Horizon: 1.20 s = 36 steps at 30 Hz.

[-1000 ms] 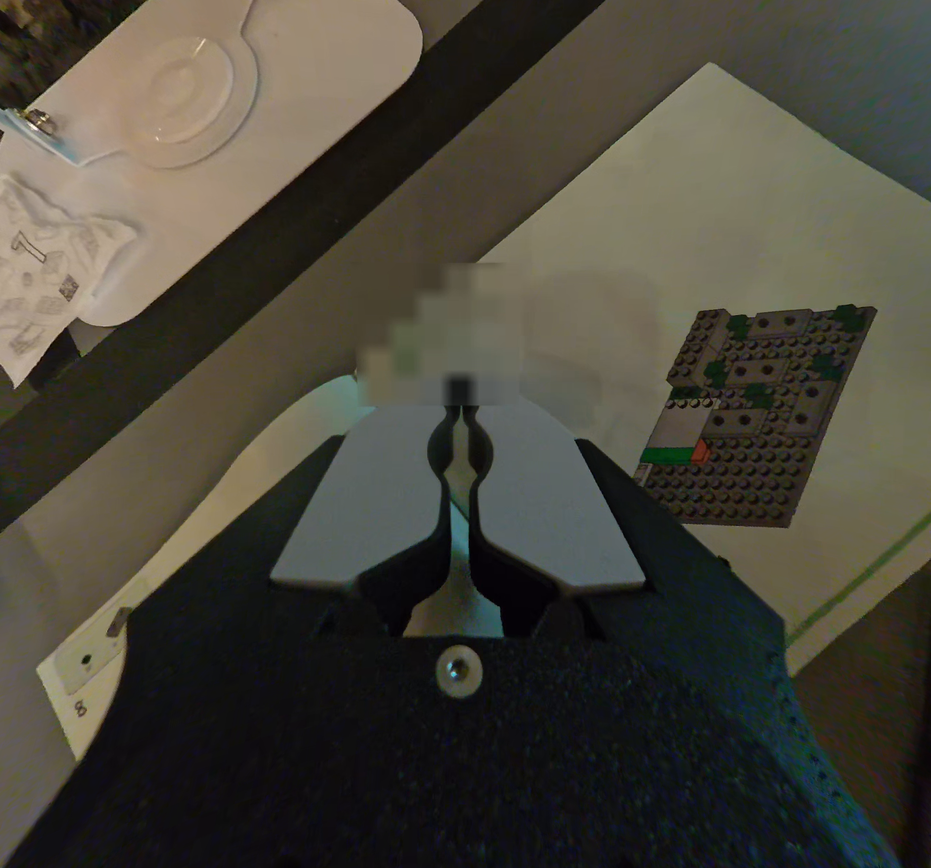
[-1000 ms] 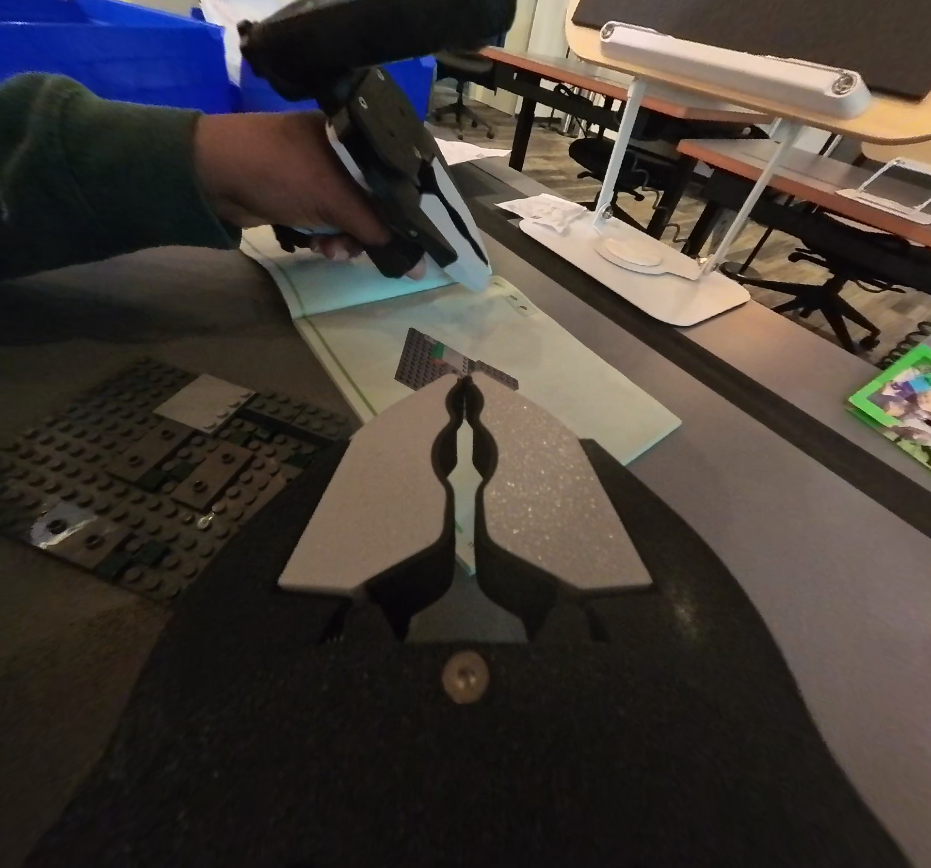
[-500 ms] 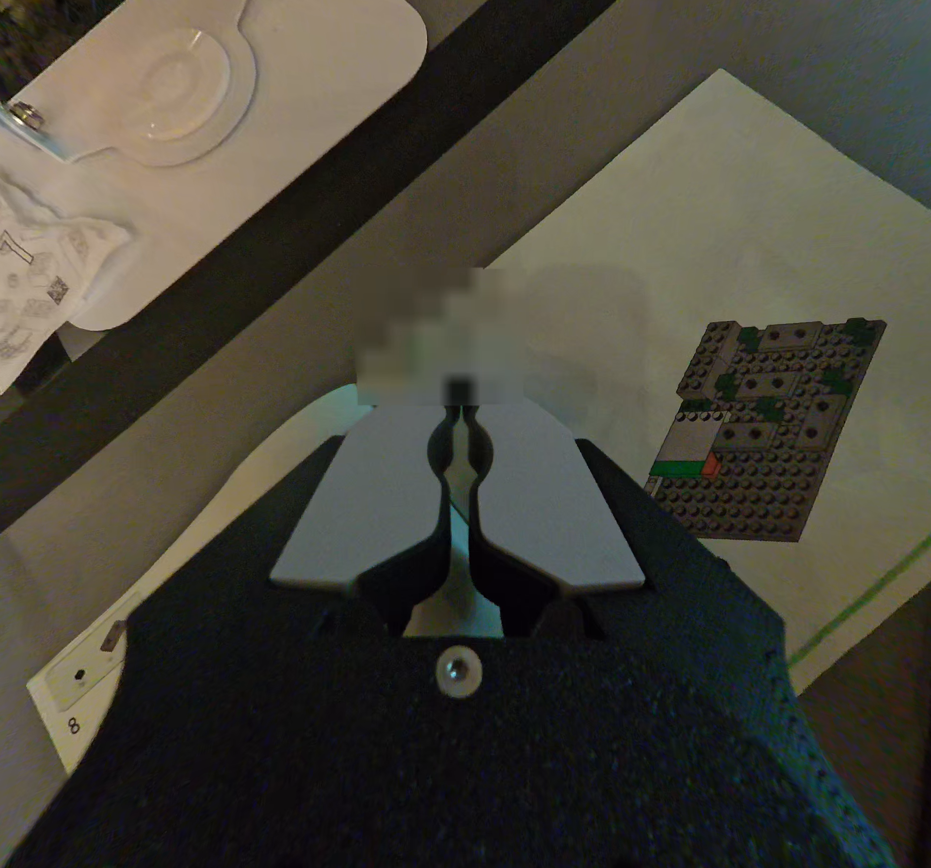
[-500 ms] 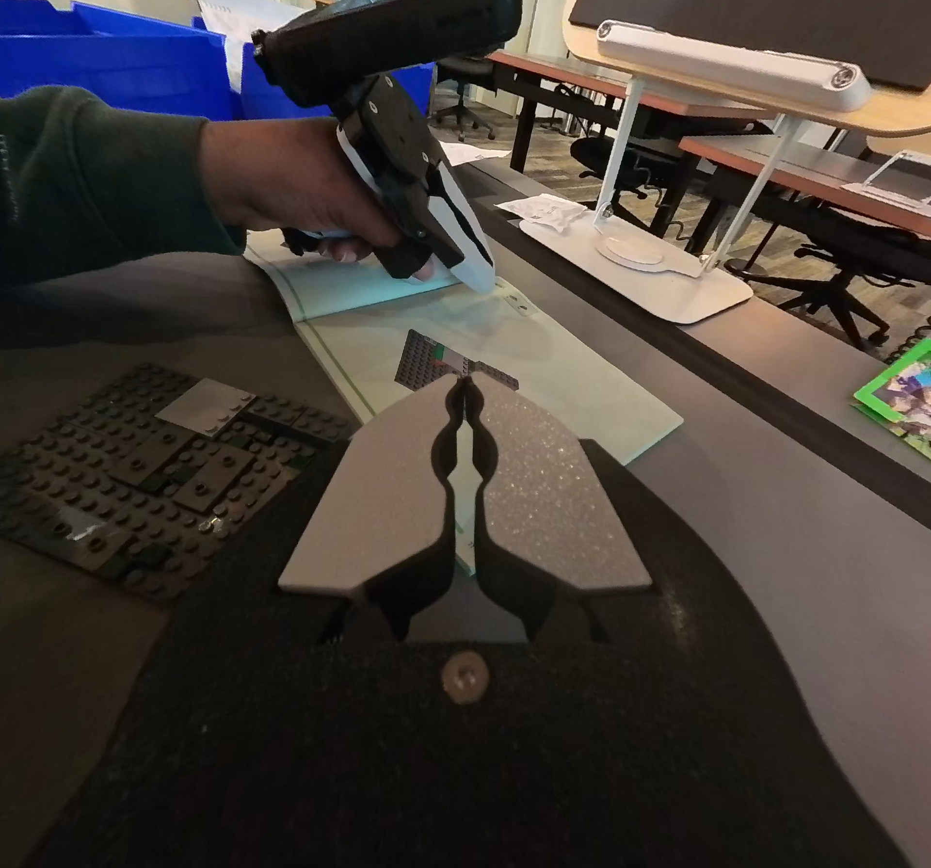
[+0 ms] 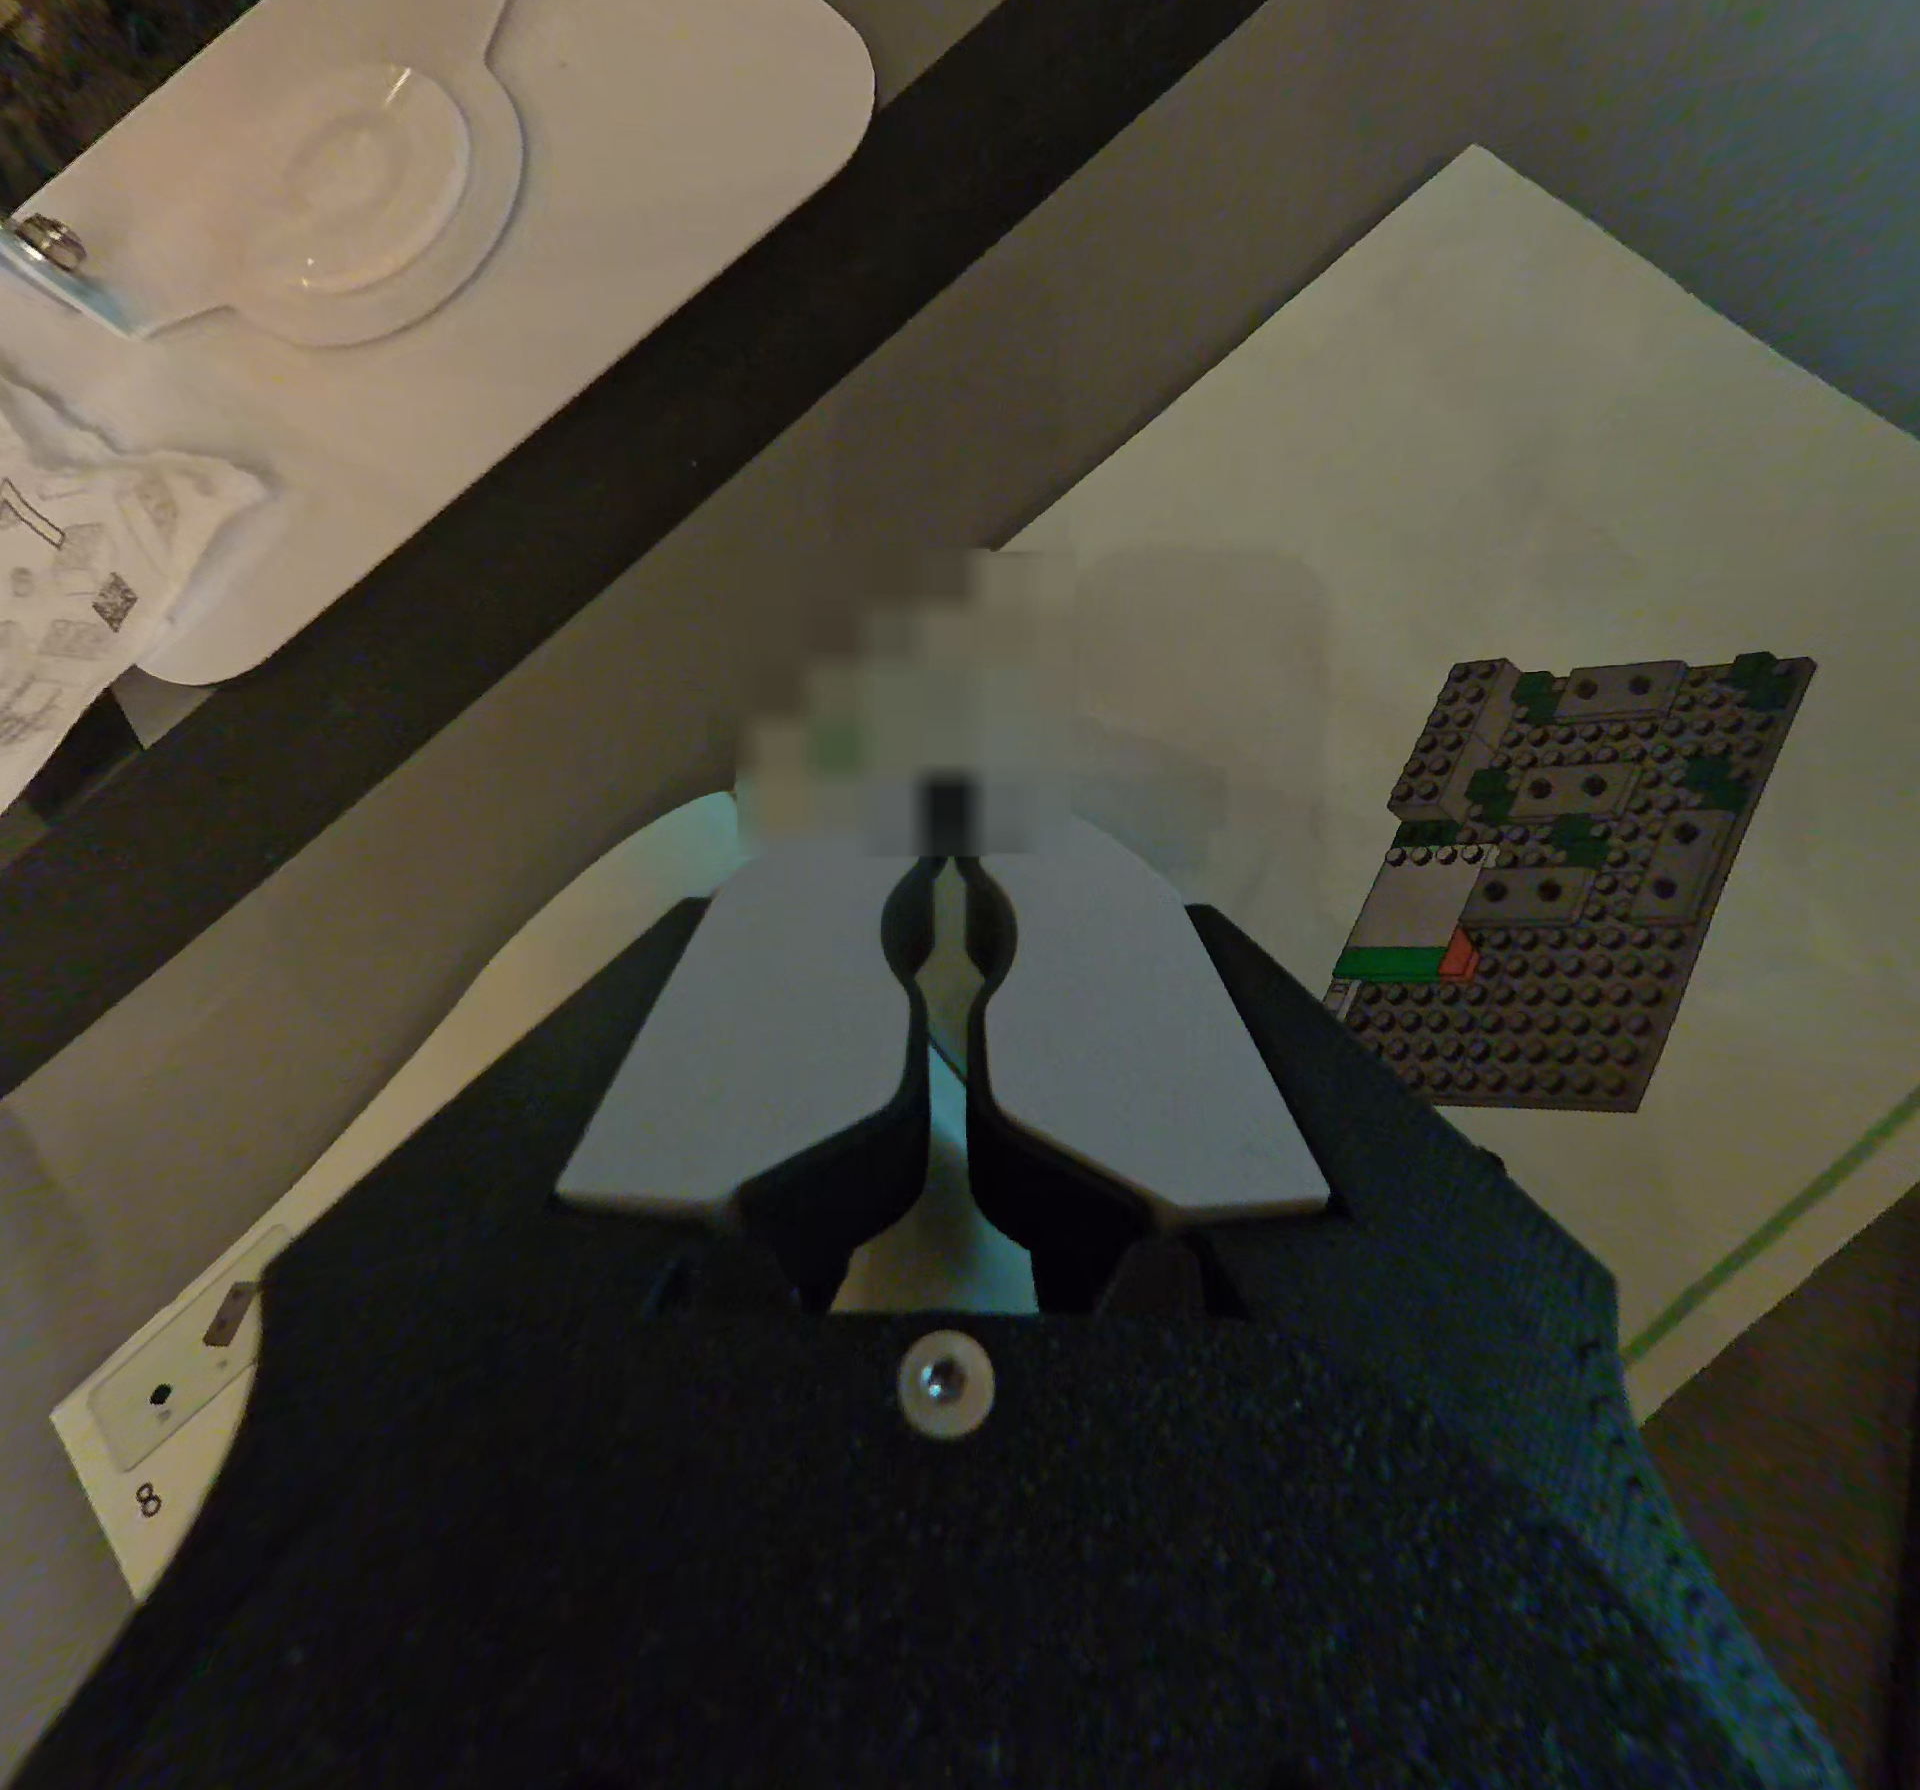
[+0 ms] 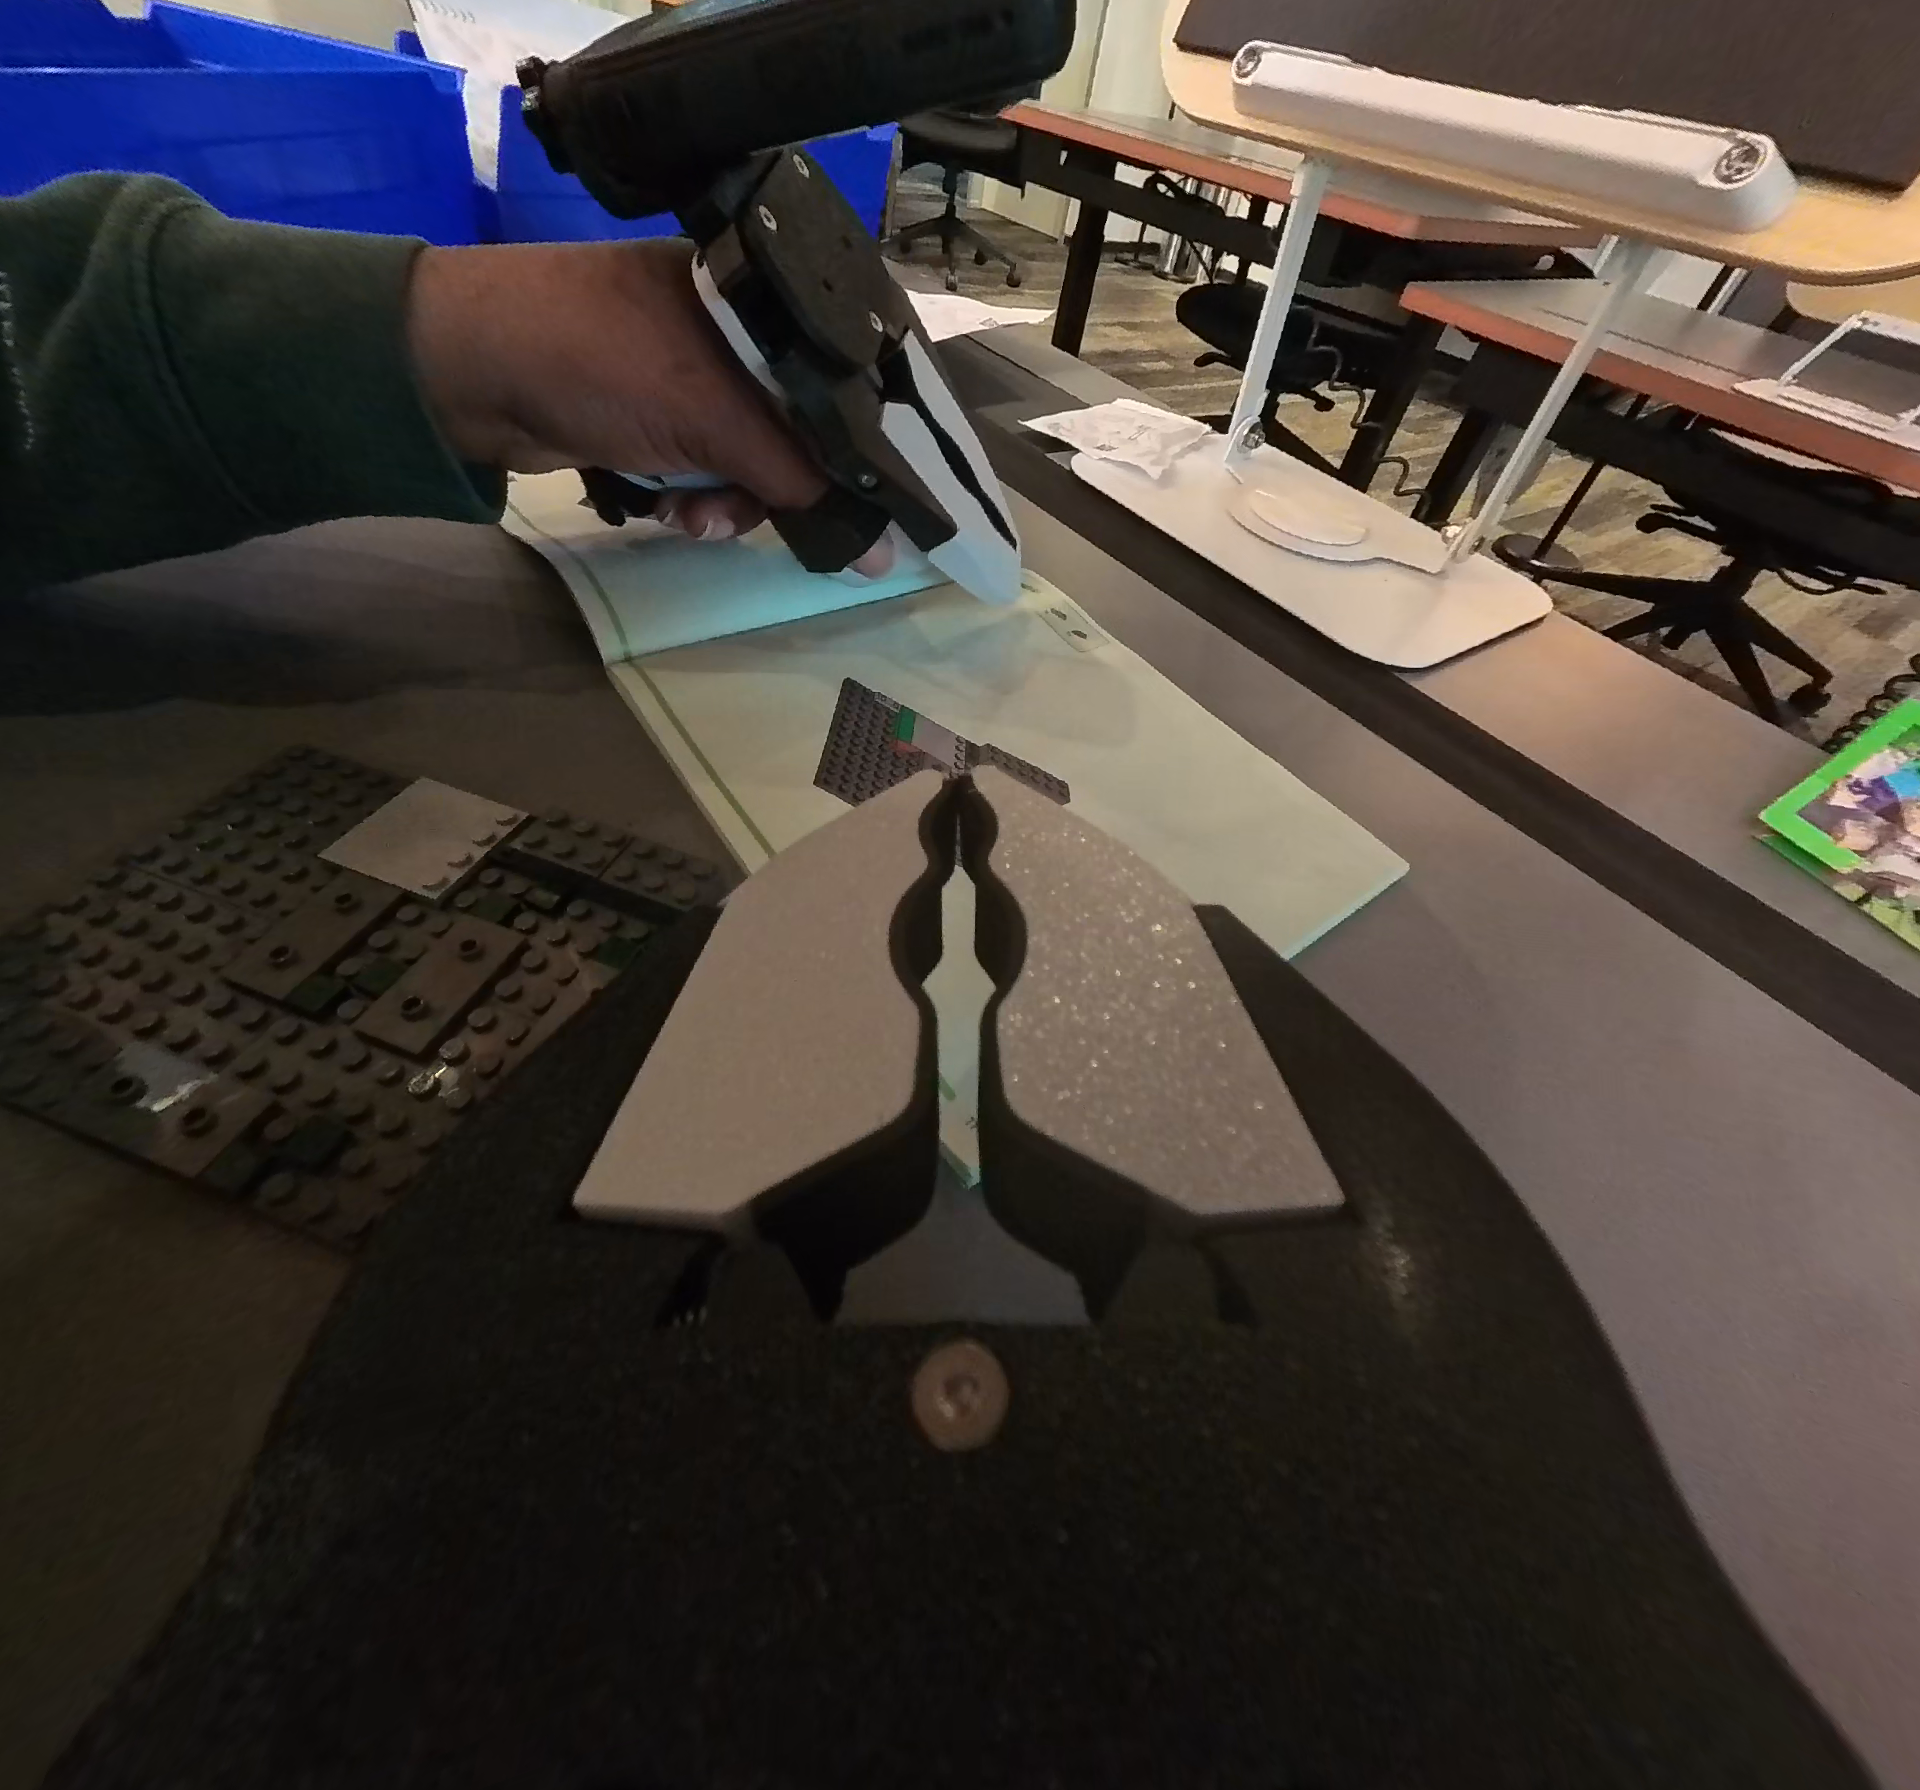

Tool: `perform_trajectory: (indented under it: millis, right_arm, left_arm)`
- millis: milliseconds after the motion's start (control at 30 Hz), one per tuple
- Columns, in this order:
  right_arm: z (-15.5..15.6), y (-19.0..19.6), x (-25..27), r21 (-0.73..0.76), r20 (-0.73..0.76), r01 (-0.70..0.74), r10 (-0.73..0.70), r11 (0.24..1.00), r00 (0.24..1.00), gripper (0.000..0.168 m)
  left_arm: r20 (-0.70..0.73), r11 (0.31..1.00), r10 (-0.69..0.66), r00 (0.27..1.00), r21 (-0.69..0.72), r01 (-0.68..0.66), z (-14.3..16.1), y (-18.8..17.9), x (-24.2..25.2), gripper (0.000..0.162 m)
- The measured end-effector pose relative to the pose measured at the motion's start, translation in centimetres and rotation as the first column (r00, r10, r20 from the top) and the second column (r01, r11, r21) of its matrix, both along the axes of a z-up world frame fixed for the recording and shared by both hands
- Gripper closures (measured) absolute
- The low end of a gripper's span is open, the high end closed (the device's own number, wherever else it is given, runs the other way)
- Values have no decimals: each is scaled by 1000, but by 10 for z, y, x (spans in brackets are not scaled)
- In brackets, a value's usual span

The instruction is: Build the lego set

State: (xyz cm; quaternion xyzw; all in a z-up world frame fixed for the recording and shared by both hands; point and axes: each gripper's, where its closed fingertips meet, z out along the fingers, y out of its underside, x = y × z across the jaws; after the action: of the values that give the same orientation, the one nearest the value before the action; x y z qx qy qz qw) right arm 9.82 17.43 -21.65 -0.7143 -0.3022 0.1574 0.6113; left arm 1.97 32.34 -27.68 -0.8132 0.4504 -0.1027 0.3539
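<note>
A dark grey Lego baseplate (image 6: 260, 992) with several flat tiles and one light grey tile lies on the table at the left of the right wrist view. The open instruction booklet (image 6: 1122, 805) lies beyond it; its page shows a picture of the baseplate (image 5: 1579, 899). My left gripper (image 5: 943, 867) is shut, and a blur patch covers its tips. In the right wrist view a hand holds the left gripper (image 6: 982, 577) with its tips down at the booklet's far edge. My right gripper (image 6: 961, 784) is shut and empty, above the table in front of the booklet.
A white lamp base (image 6: 1351, 566) stands across a dark gap, also in the left wrist view (image 5: 468, 130), with a crumpled plastic bag (image 5: 73, 597) on it. Blue bins (image 6: 208, 109) stand at the back left. A green printed card (image 6: 1860, 815) lies at the right. Spacing between my two grippers at the tips: around 20 centimetres.
Both grippers stay shut. The left gripper has drifted slightly over the booklet page. The right view has shifted only a little.
</note>
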Motion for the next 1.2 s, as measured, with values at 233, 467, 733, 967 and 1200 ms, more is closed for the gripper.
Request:
perform_trajectory:
  millis: [233, 467, 733, 967, 1200]
  right_arm:
    - [0, 0, 0, 2, -2, 1, -1, 1000, 1000, 168]
    - [-1, 0, 0, -1, 4, 4, -4, 1000, 1000, 168]
    - [-2, 1, 0, -4, 11, 7, -7, 1000, 1000, 168]
    - [-2, 2, -1, -4, 13, 11, -11, 1000, 1000, 168]
    - [-2, 2, -1, -7, 15, 14, -14, 1000, 1000, 168]
  left_arm:
    - [0, 1000, -5, 1000, 0, 5, -1, -1, 1, 162]
    - [5, 1000, -15, 1000, 9, 15, 4, -4, 2, 162]
    - [11, 1000, -22, 1000, 16, 21, 9, -6, 3, 162]
    - [-2, 1000, -23, 1000, 17, 23, 7, -6, 1, 162]
    - [-3, 1000, -15, 1000, 18, 15, 7, -4, -3, 162]
